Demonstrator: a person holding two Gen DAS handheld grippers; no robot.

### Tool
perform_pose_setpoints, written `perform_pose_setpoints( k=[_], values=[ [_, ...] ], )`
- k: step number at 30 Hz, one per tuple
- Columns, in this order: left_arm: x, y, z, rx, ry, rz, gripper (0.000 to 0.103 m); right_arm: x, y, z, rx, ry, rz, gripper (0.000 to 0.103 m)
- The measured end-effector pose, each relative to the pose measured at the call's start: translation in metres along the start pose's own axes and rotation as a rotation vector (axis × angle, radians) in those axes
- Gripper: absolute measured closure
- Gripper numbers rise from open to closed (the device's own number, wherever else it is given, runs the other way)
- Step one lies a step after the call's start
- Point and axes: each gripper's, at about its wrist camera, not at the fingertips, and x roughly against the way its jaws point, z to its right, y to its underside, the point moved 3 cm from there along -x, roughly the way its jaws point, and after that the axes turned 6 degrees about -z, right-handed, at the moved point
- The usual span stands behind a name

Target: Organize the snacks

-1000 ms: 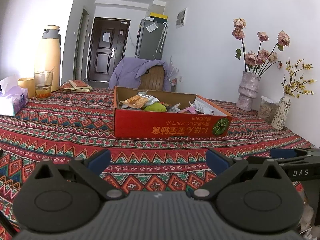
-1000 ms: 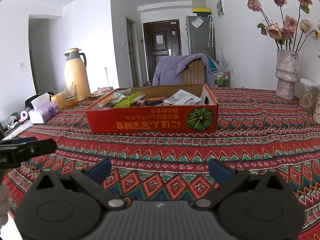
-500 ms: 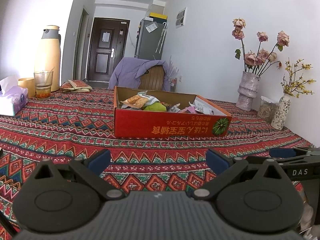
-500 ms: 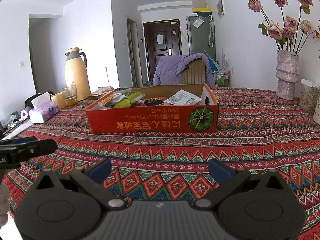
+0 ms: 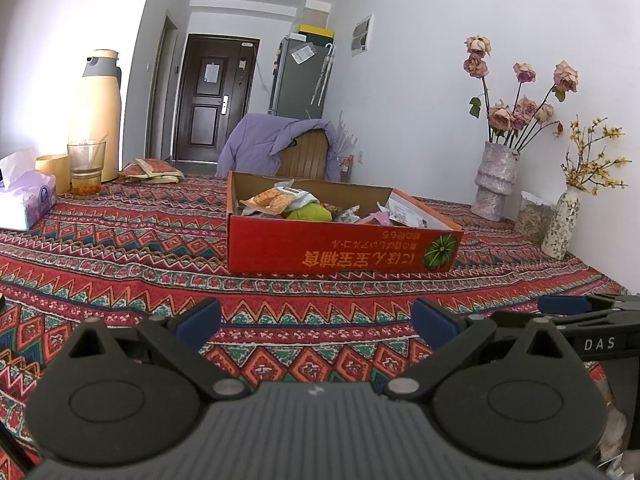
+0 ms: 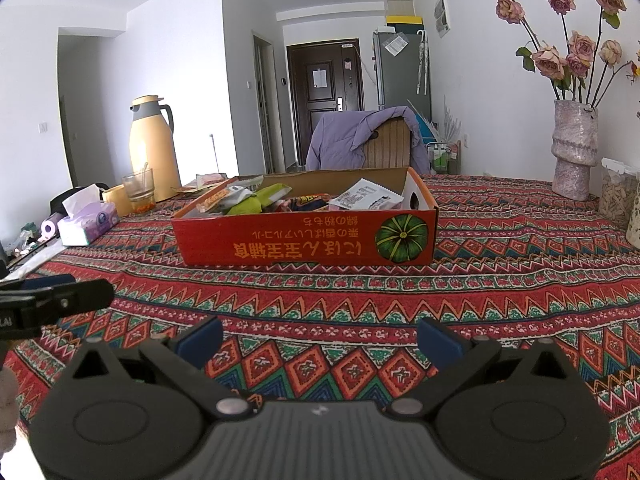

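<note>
Red cardboard box (image 6: 304,240) holds mixed snack packets (image 6: 256,200); glass (image 5: 86,168) part-filled.

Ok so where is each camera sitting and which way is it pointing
Left wrist view: on the left gripper, low over the patterned red tablecloth, facing the red cardboard snack box and the far door; its own open blue-tipped fingers show, plus the right gripper at the right edge.
Right wrist view: on the right gripper, same heading, further right; its open fingers show, the left gripper at the left edge.
Shared: the box, yellow thermos jug, rose vase.
</note>
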Motion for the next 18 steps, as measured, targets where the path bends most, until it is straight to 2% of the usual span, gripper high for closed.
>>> perform_pose_setpoints(
  k=[18],
  values=[
    [-0.0018, 0.0014, 0.0000, 0.007, 0.002, -0.008, 0.000, -0.0009, 0.0006, -0.0009, 0.000, 0.001, -0.003, 0.000]
  ],
)
